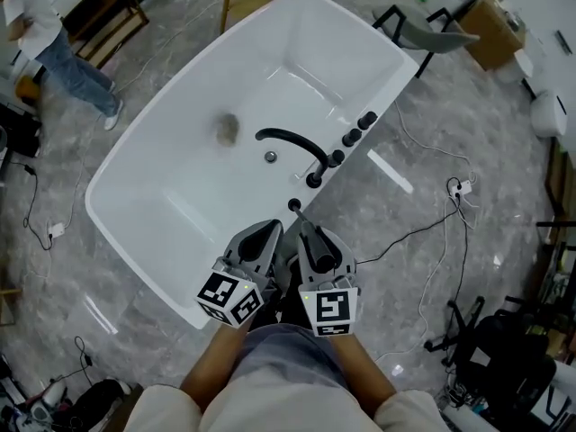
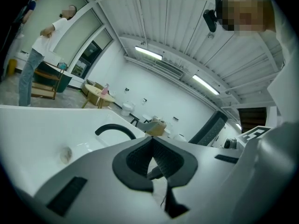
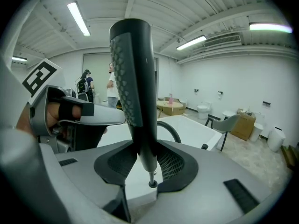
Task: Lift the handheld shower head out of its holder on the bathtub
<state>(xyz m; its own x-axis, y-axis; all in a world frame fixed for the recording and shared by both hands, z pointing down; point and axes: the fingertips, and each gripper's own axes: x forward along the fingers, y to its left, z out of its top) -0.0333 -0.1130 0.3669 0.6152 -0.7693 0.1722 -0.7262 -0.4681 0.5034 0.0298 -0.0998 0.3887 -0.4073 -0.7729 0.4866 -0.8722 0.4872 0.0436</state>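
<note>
The black stick-shaped shower head (image 3: 133,78) stands upright between the jaws of my right gripper (image 3: 148,160), which is shut on its lower shaft. In the head view the shower head (image 1: 301,221) rises from the right gripper (image 1: 310,241) just over the near rim of the white bathtub (image 1: 360,23). My left gripper (image 1: 263,241) sits close beside it on the left, and its pads (image 2: 140,157) meet with nothing between them. The left gripper (image 3: 70,113) and a hand also show in the right gripper view.
A black arched faucet (image 1: 292,140) and black knobs (image 1: 358,129) stand on the tub's right rim, the drain (image 1: 227,129) in its floor. A person (image 1: 54,43) stands at the far left. A chair (image 1: 423,30), a box (image 1: 493,30) and floor cables (image 1: 450,214) lie to the right.
</note>
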